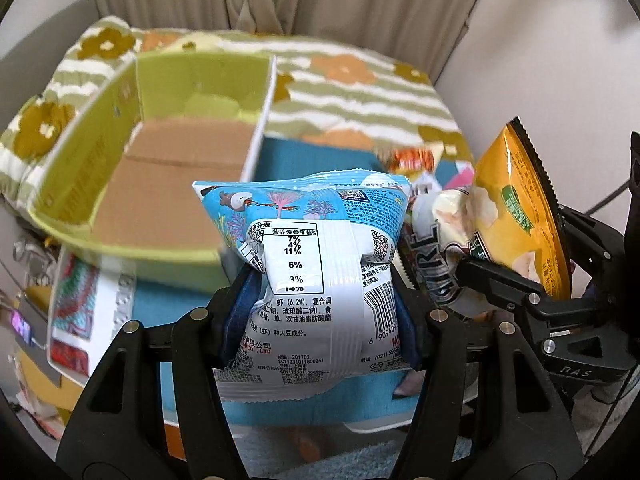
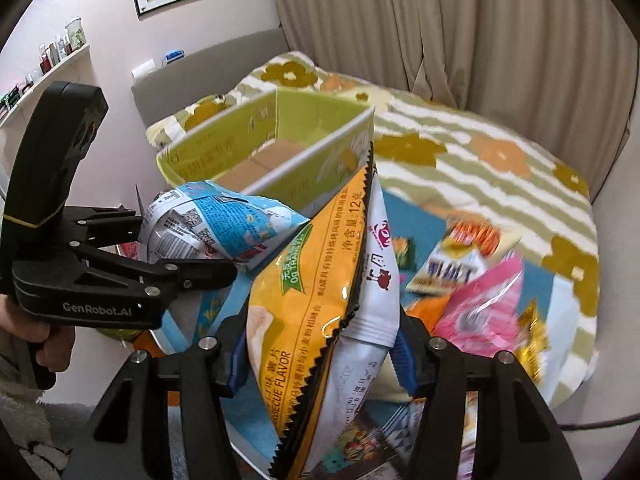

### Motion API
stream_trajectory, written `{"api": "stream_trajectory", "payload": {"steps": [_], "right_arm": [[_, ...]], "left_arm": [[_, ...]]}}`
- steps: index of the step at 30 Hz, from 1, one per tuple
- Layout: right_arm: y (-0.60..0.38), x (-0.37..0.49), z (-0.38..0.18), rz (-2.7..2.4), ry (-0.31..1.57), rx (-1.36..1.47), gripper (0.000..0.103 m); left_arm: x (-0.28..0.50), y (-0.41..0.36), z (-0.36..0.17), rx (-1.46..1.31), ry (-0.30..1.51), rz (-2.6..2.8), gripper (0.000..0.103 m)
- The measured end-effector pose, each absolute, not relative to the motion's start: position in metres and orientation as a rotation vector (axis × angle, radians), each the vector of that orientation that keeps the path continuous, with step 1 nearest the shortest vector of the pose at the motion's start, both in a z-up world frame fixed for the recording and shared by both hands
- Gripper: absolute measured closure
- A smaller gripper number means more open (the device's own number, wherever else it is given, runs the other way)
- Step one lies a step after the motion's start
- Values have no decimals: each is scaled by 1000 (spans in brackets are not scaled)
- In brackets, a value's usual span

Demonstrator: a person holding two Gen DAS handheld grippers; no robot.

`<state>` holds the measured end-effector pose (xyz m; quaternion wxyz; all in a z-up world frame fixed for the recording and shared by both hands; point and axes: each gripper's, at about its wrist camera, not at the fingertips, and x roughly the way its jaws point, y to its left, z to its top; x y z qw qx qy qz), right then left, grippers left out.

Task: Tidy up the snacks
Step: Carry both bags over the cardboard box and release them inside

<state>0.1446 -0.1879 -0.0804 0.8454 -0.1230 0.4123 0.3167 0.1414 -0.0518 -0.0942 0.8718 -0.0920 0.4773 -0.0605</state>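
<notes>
My left gripper (image 1: 320,312) is shut on a blue and white shrimp-snack bag (image 1: 312,264), held up above the bed. The same bag (image 2: 216,228) shows at the left of the right wrist view, in the left gripper (image 2: 180,256). My right gripper (image 2: 320,356) is shut on a yellow barbecue chip bag (image 2: 304,300), and a white packet (image 2: 372,280) is pinched alongside it. That yellow bag (image 1: 516,208) appears at the right of the left wrist view, clamped in the right gripper (image 1: 472,276). A green cardboard box (image 1: 172,168) stands open behind both bags, its brown bottom bare.
Loose snack packets lie on a blue cloth (image 2: 420,224): a pink one (image 2: 484,304), an orange and white one (image 2: 460,260), a gold one (image 2: 532,340). The flowered blanket (image 2: 480,152) covers the bed. Curtains (image 2: 440,20) hang behind, and a shelf (image 2: 48,68) runs along the left wall.
</notes>
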Motion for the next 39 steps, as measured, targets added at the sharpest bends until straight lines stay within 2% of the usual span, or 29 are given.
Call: {"api": "stream_trajectory", "payload": {"steps": [7,16,24,34,36,37,38,39], "right_arm": [[-159,166,-49,585,717,-369,50],[-98,232,-31,477,763,-237,50],[-39,289,-49,382,831,-72,50],[-1,327,-77,270,905,20,50],[1,330,-80,271,910,22,50],[2,331,-82,267,911,19,50],[3,334,-84,263,914,17,50],[2,334,-85,261,916,19,50]], "left_arm": [[180,2,-64,-168,920,-123,46],[260,103,-52,-117,904,-144,46],[343,161,-83,-34,973,-188,46],[391,166,-129,43,1033,-223,46],[396,166,-135,53,1040,-201,34],[398,165,-138,63,1045,-194,12],[399,165,-138,74,1037,-178,1],[397,166,-136,73,1015,-173,1]]}}
